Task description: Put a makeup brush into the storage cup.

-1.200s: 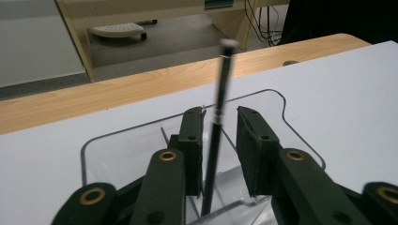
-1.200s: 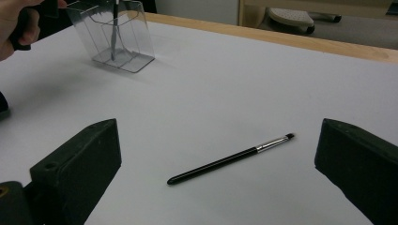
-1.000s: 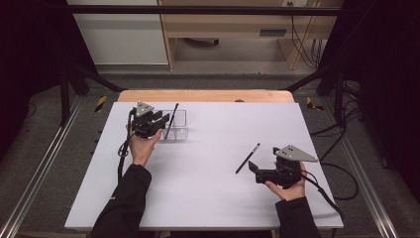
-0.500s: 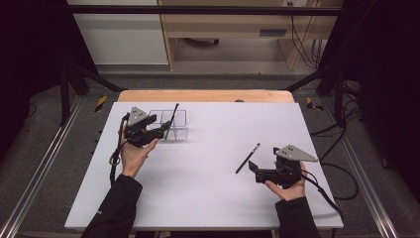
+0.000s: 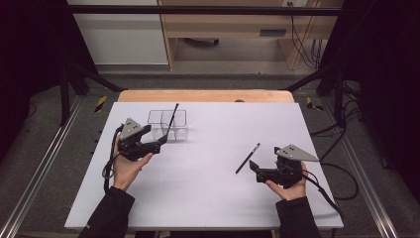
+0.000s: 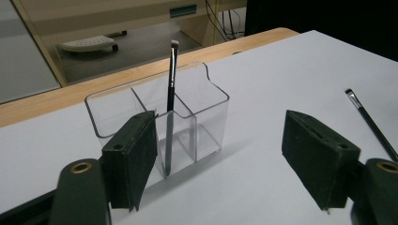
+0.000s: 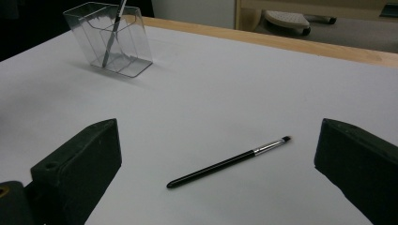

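A clear plastic holder [image 5: 157, 114] [image 6: 211, 108] [image 7: 136, 44] with three compartments stands at the table's back left. A black makeup brush [image 5: 172, 118] [image 6: 172, 79] [image 7: 114, 33] leans upright in it, bristles up. My left gripper [image 5: 159, 144] [image 6: 225, 159] sits just in front and left of the holder, apart from it; its jaws have just been opening and hold nothing. A second black brush [image 5: 247, 158] [image 7: 230, 162] [image 6: 371, 122] lies flat on the white table at the right. My right gripper [image 5: 253, 167] [image 7: 220, 140] rests open just behind it, the brush ahead of its jaws.
The white table top [image 5: 213, 144] has a wooden strip [image 5: 208, 95] along its far edge. Cables [image 5: 337, 183] trail from the right gripper off the table's right side. Metal rails [image 5: 44, 163] run along both sides.
My left gripper has drawn back from the holder toward the left and its jaws have spread apart, leaving the brush standing in the holder. The right gripper and the loose brush have not moved.
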`<act>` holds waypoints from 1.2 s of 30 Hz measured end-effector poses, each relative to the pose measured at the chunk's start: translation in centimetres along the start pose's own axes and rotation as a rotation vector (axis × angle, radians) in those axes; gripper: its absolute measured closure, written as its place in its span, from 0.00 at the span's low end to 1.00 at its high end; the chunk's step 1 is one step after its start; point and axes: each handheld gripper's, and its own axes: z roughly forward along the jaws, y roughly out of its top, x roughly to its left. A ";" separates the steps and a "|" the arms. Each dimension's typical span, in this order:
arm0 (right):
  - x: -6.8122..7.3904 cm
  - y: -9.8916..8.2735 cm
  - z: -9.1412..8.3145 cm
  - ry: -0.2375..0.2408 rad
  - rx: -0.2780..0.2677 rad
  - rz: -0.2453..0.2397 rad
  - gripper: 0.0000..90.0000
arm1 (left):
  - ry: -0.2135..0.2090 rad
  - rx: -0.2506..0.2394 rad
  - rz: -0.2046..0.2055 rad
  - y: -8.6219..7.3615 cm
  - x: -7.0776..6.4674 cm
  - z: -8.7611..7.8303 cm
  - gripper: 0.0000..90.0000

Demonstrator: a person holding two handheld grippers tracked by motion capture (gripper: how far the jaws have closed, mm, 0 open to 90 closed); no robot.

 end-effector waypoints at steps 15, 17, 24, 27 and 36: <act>0.0 0.0 -0.1 0.008 -0.003 -0.006 0.01 | -0.006 0.009 0.020 -2.2 -1.7 -2.1 0.19; 0.0 0.0 -0.1 0.010 -0.003 -0.007 0.01 | -0.001 0.012 0.017 -2.5 -1.8 -2.4 0.18; 0.1 -0.1 -0.2 0.013 -0.002 -0.008 0.01 | 0.007 0.019 -0.002 -3.8 -1.9 -3.1 0.16; 0.1 -0.1 -0.3 0.012 0.000 -0.009 0.01 | 0.009 0.018 -0.006 -4.2 -2.0 -3.4 0.16; 0.2 -0.2 -0.3 0.011 0.006 -0.011 0.01 | 0.033 0.023 -0.031 -5.4 -1.7 -4.2 0.15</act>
